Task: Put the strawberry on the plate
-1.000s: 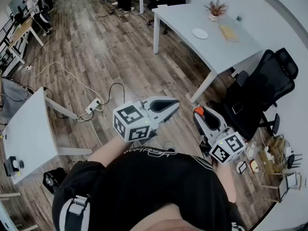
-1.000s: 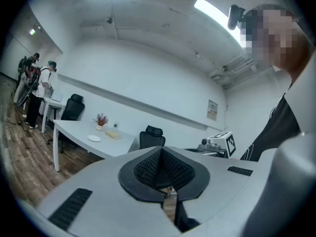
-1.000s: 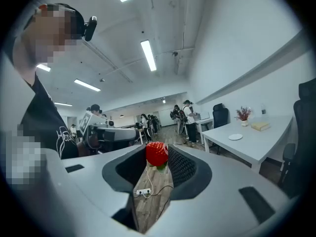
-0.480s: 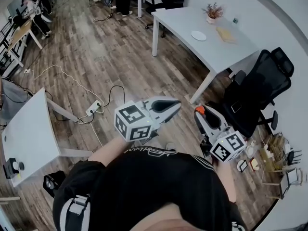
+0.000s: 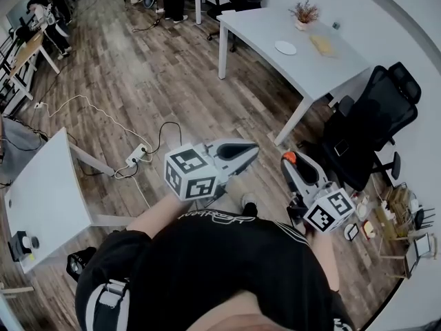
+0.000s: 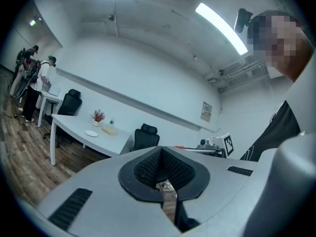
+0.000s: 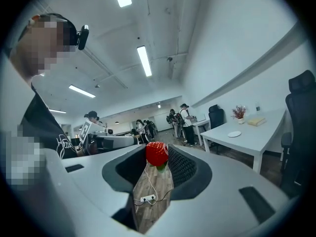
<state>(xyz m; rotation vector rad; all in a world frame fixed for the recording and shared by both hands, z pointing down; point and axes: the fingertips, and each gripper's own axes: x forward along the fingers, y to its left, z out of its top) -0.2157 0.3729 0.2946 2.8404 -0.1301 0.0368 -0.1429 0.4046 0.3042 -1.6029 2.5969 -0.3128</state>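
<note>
- Right gripper [image 7: 158, 163]: clenched on the strawberry [image 7: 157, 153], which is pinched at the jaw tips between the ribbed pads. The grasp is unchanged over the last second.
- Left gripper [image 6: 161, 150]: jaw tips are brought together with nothing between them. It is held level, just left of the right gripper [image 5: 290, 159].
- Change noted: in the head view both grippers have kept their pose, while the floor and furniture have slid slightly. A shoe [image 5: 248, 202] now shows more plainly between the grippers. This is judged to be a step taken toward the table.
- Meaning for the task: the pick-up is done and the carry is under way. The plate [image 5: 285, 47] lies on the white table [image 5: 311, 74], far right in the scene and well apart from the strawberry [image 5: 289, 157]. Placing is not yet done.
- Strawberry condition: bright red, glossy, unbruised, with the green leaf end pointing toward the gripper's body. It is seated straight in the pads and no slip is observed.
</note>
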